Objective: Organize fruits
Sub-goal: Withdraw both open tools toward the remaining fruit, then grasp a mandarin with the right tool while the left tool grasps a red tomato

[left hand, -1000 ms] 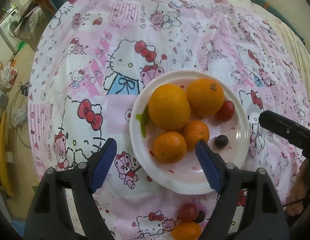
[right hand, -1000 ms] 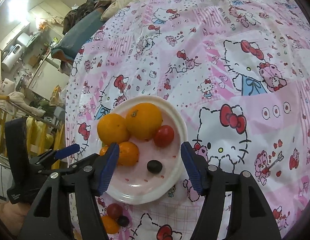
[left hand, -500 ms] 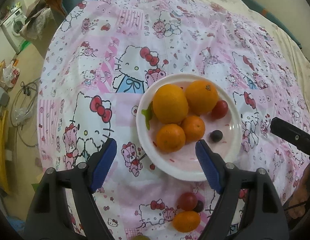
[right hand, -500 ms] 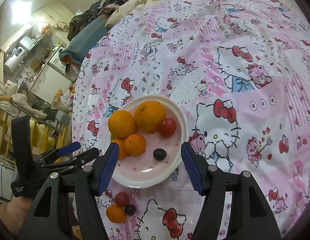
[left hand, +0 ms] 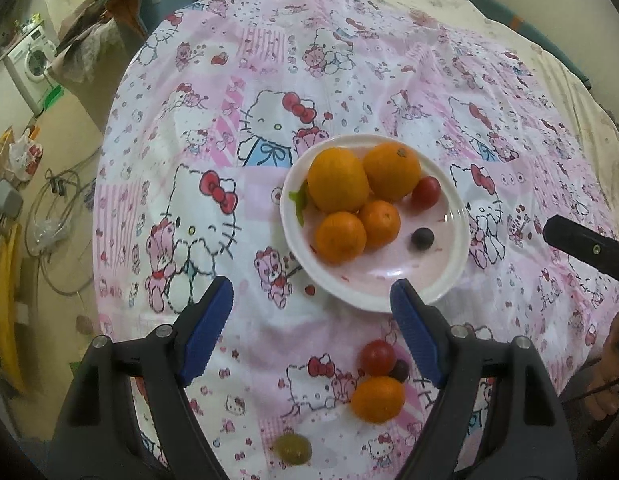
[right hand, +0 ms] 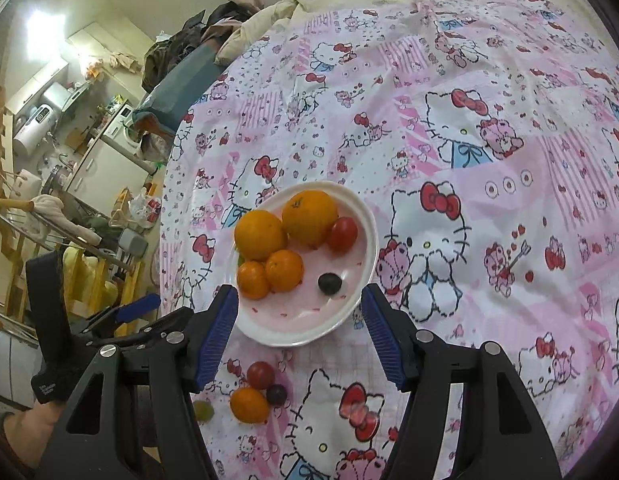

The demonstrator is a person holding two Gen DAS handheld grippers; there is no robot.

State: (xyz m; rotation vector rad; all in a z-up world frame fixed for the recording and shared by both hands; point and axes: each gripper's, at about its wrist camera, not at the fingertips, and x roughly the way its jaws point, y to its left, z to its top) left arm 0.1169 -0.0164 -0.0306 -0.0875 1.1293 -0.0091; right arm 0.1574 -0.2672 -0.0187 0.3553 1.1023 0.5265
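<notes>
A white plate (left hand: 449,280) (right hand: 305,328) on the Hello Kitty cloth holds several oranges (left hand: 337,184) (right hand: 309,216), a cherry tomato (left hand: 425,192) (right hand: 343,234) and a dark grape (left hand: 422,238) (right hand: 329,283). Loose on the cloth near me lie a small orange (left hand: 378,398) (right hand: 249,405), a cherry tomato (left hand: 377,357) (right hand: 260,374), a dark grape (left hand: 400,370) (right hand: 276,394) and a green grape (left hand: 292,447) (right hand: 203,410). My left gripper (left hand: 311,332) is open and empty, above the cloth short of the plate. My right gripper (right hand: 299,332) is open and empty, its fingers framing the plate's near rim.
The table's left edge drops to a floor with cables (left hand: 57,216), bags and a washing machine (left hand: 29,60). Bedding and clothes (right hand: 269,12) lie beyond the far edge. The left gripper shows at the left of the right wrist view (right hand: 121,316).
Both grippers have drawn back and up from the plate. The plate looks smaller, and the loose fruit near me, including the green grape, has come into view.
</notes>
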